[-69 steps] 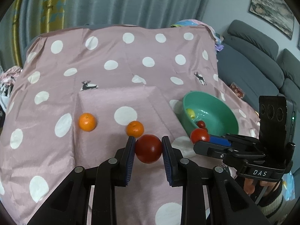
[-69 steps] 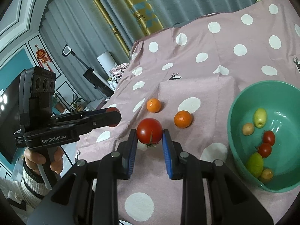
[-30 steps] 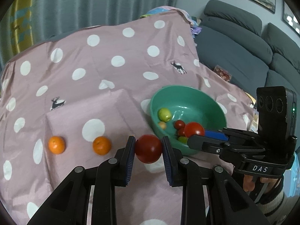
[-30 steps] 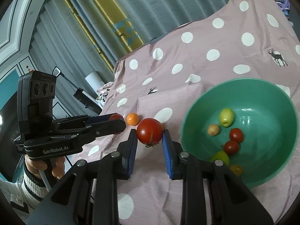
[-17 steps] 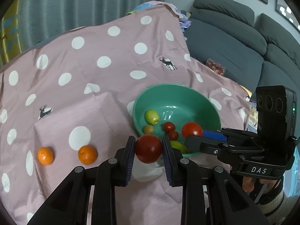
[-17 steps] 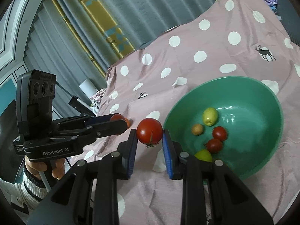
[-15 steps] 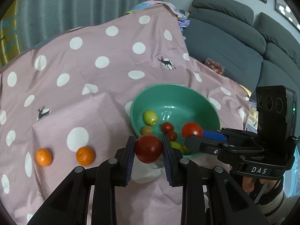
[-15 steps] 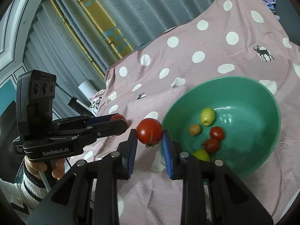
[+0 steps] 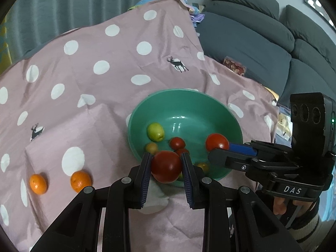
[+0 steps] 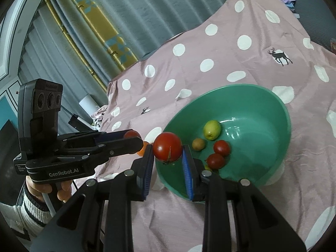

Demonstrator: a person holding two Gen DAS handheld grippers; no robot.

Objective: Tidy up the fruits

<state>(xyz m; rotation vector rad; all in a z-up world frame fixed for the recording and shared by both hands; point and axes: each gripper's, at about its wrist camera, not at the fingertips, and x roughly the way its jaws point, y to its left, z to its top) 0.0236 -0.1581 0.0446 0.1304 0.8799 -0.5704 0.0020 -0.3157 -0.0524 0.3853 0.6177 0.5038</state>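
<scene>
While I hover at the green bowl (image 9: 233, 117), left gripper (image 9: 167, 168) and right gripper (image 10: 168, 153) each clamp a tomato (image 9: 166, 169), seemingly over its near rim.

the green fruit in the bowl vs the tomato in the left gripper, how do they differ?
Colour: the green fruit is yellow-green, the tomato deep red. Size: the green fruit looks smaller, though the tomato is nearer the camera. State: the green fruit lies loose in the teal bowl; the tomato is clamped in the left gripper. Both are roundish and whole.
</scene>
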